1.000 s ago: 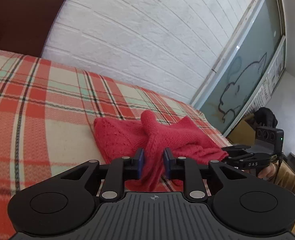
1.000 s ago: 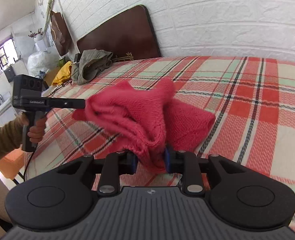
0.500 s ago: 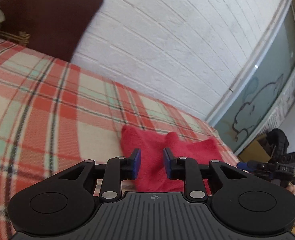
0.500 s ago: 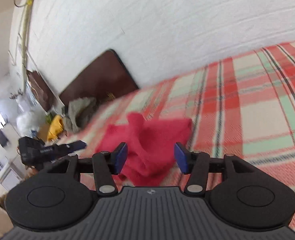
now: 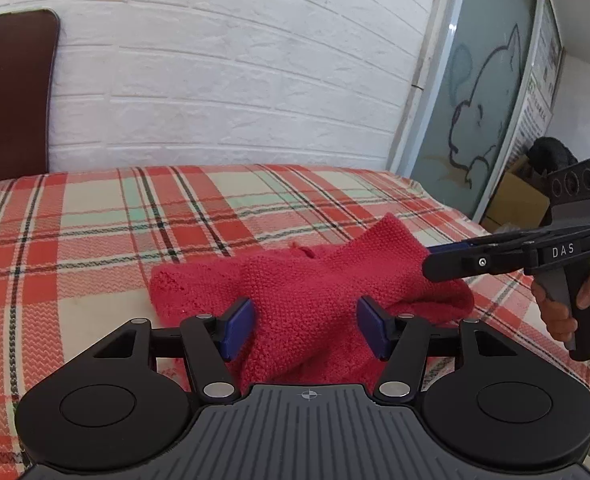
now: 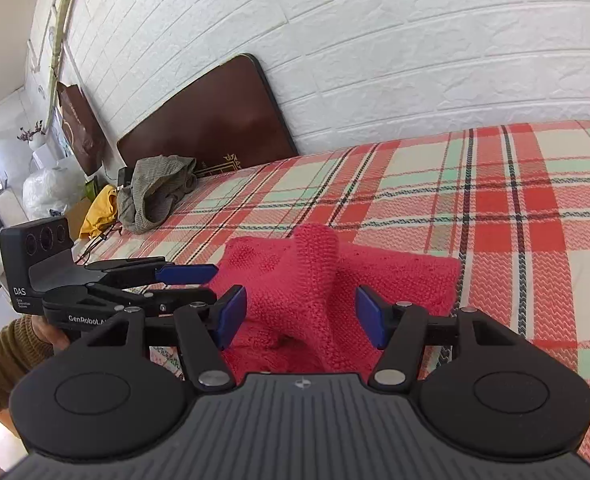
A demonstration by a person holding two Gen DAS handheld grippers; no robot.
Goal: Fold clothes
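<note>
Two views, each looking along its own tool.

Left wrist view: the left gripper [image 5: 305, 326] stands wide open with nothing between its blue pads; the red knit garment [image 5: 295, 292] lies bunched on the plaid bed cover [image 5: 95, 240], near the bed's front edge and toward its right corner, directly ahead of and partly under the fingers. A sleeve-like strip crosses the heap diagonally. The right gripper [image 5: 435, 258] comes in from the right with its tip at the garment's upper right end; whether it pinches cloth there I cannot tell from this side.

Right wrist view: the right gripper [image 6: 301, 312] is seen spread wide and holding nothing, the garment [image 6: 335, 280] humped up between and beyond its pads. The left gripper [image 6: 199, 270] reaches in from the left, its tips just beside the knit's left edge, parted and empty. A grey garment [image 6: 155, 192] and a yellow one [image 6: 101, 212] lie well apart, by the headboard [image 6: 207, 120].

My judgement: the knit is lumpy rather than squared. To fold well, each tool should take a single layer at an outer edge, not the thick middle, and draw the cloth flat before laying it over.
</note>
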